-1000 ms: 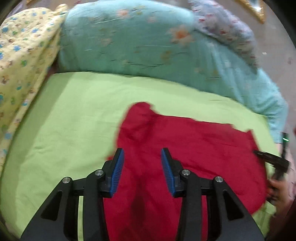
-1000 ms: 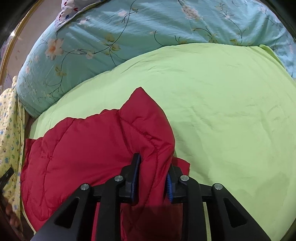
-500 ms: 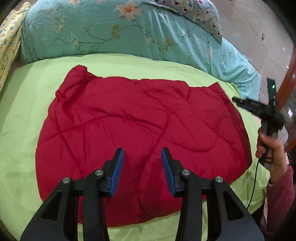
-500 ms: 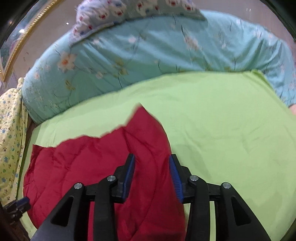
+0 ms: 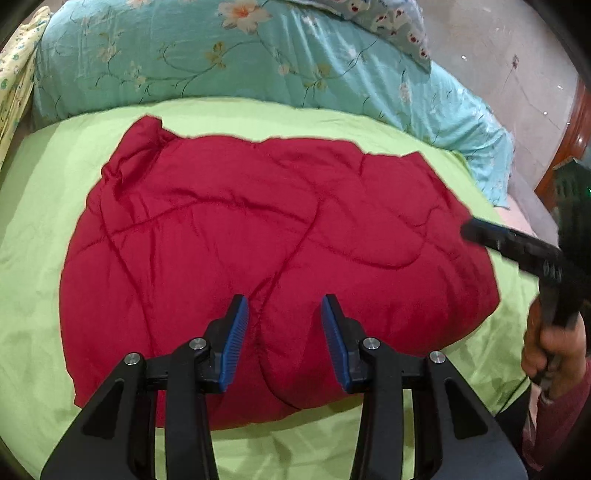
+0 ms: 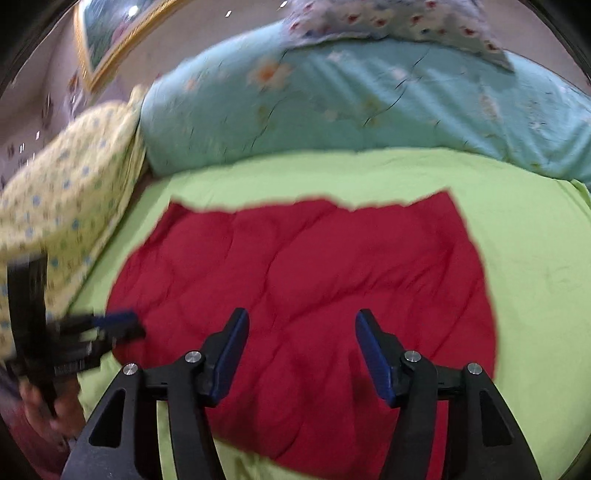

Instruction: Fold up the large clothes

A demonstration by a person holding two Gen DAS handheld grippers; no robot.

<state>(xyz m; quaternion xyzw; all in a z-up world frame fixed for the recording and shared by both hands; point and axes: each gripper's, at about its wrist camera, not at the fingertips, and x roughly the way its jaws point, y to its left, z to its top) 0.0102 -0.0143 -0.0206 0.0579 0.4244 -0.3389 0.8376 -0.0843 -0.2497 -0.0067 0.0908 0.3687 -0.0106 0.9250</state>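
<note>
A red quilted garment [image 5: 258, 236] lies folded and flat on the green bed sheet [image 5: 33, 236]; the right wrist view shows it too [image 6: 303, 266]. My left gripper [image 5: 284, 332] hovers over its near edge, jaws apart with nothing between the pads. My right gripper [image 6: 303, 343] hangs above the garment's near part, its jaws opening and nothing between them. The right gripper [image 5: 517, 247] reaches in at the right of the left wrist view, held by a hand [image 5: 554, 347]. The left gripper [image 6: 107, 325] shows blurred at the left of the right wrist view.
A turquoise floral duvet [image 5: 229, 62] is heaped along the far side of the bed, with a patterned pillow [image 5: 384, 18] on top. A yellow patterned blanket [image 6: 55, 184] lies at the left. A wooden bed frame [image 5: 569, 136] stands at the right.
My right gripper has let go of the red garment's fold, opened and drawn back; the fold now lies flat. My left gripper swung over so the whole garment is in view.
</note>
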